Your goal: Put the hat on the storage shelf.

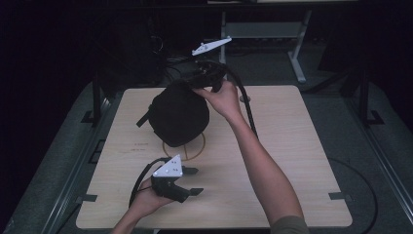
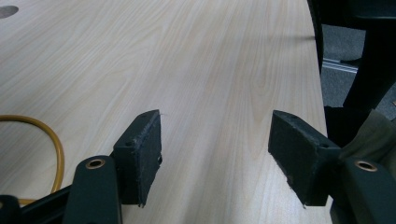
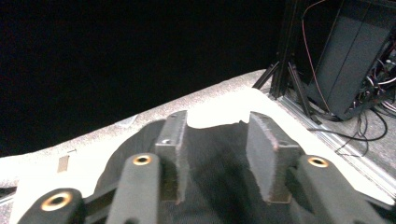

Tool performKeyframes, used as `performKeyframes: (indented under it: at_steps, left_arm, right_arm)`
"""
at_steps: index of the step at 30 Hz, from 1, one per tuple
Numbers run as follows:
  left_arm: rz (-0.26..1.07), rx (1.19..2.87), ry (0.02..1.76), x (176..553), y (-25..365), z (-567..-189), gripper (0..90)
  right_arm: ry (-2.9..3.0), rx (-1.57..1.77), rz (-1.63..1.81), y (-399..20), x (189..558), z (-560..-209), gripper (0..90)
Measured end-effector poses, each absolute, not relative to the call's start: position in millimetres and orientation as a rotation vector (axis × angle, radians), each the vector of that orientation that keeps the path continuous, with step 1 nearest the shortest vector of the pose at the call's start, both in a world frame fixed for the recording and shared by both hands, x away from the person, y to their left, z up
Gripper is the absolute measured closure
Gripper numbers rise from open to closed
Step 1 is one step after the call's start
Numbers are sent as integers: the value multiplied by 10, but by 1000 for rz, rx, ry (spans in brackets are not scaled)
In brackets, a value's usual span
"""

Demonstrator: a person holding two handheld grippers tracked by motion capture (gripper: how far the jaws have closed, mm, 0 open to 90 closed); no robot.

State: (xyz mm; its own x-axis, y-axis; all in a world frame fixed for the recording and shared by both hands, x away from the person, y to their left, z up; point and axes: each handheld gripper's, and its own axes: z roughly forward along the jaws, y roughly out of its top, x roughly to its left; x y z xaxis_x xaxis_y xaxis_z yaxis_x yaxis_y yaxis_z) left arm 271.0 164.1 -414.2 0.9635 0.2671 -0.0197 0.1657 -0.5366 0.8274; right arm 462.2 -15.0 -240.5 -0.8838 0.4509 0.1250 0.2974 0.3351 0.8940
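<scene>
A black soft bag (image 1: 178, 117) sits left of centre on the pale wooden table (image 1: 292, 146), over a thin yellow ring (image 1: 197, 152). My right gripper (image 1: 191, 85) comes down on the bag's top from the far side, held by a hand. In the right gripper view its jaws (image 3: 215, 135) stand apart, with the black fabric (image 3: 215, 186) lying between and below them and the pads not pressing it. My left gripper (image 1: 198, 181) rests near the table's front edge, pointing right. It is open (image 2: 215, 140), with bare wood between its pads.
Part of the yellow ring (image 2: 56, 144) curves at the left in the left gripper view. A small round hole (image 1: 245, 99) marks the table behind the bag. A white desk frame (image 1: 297, 53) stands beyond the table, and a dark cabinet with cables (image 3: 355, 60) on the floor.
</scene>
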Motion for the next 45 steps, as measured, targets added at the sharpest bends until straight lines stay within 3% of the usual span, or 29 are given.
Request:
performKeyframes:
  at_steps: [24,45]
  left_arm:
    - [127,2151,357,2752,1683,-4159,238]
    - [142,2144,395,2766,1690,-4165,176]
  right_arm:
    - [2442,765,1608,-686,4495,-2606,359]
    - [2426,852,1556,-1194,4369,-2834,295]
